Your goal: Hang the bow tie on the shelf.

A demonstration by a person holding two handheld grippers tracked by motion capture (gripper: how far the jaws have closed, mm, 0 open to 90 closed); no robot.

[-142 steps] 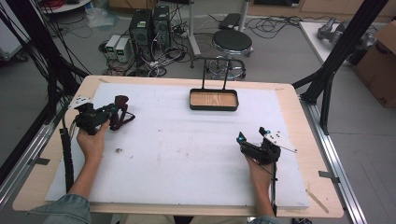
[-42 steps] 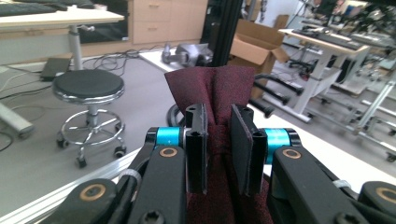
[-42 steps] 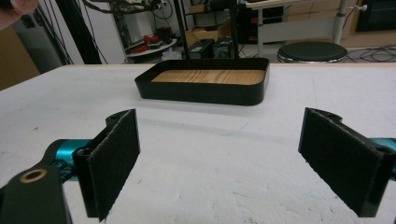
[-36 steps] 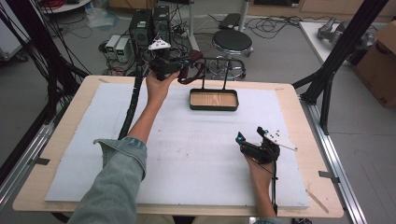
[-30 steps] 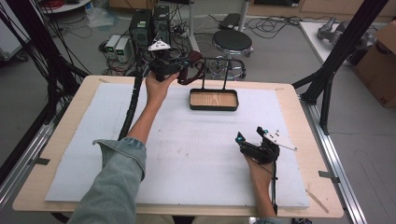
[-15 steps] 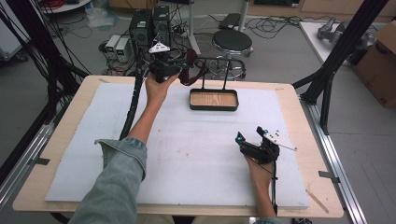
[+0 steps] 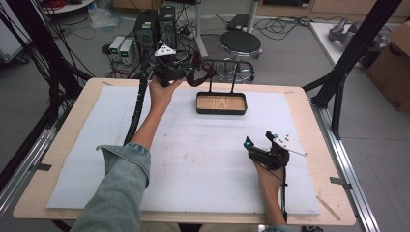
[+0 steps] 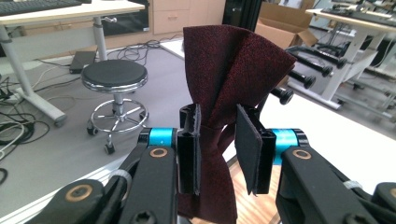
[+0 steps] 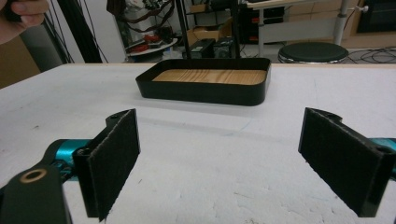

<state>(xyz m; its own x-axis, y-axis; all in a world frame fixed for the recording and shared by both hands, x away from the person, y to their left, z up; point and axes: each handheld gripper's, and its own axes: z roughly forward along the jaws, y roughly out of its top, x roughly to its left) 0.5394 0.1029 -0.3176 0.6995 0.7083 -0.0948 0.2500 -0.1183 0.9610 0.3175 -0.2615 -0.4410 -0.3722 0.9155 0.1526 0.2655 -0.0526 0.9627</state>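
Observation:
A dark red cloth (image 8: 233, 60) stands folded up out of my left gripper (image 8: 218, 140), which is shut on it. In the high view that gripper (image 7: 193, 73) is held up over the table's far edge. The cloth (image 7: 200, 72) is at the left end of a thin black rack bar (image 7: 226, 62); I cannot tell whether they touch. Under the bar sits a black tray (image 7: 221, 111) with a wooden bottom. My right gripper (image 7: 258, 138) rests on the white mat near the front right, open and holding nothing (image 9: 219, 158). It faces the tray (image 9: 201, 95).
A white foam mat (image 7: 193, 159) covers most of the wooden table. Beyond the far edge are a round stool (image 7: 240, 44), computer boxes (image 7: 154, 26) and cables on the floor. A black frame post (image 7: 338, 72) stands at the right corner.
The left gripper carried the red cloth from the table's left side up to the far edge by the rack, then edged slightly right. The right gripper has stayed put.

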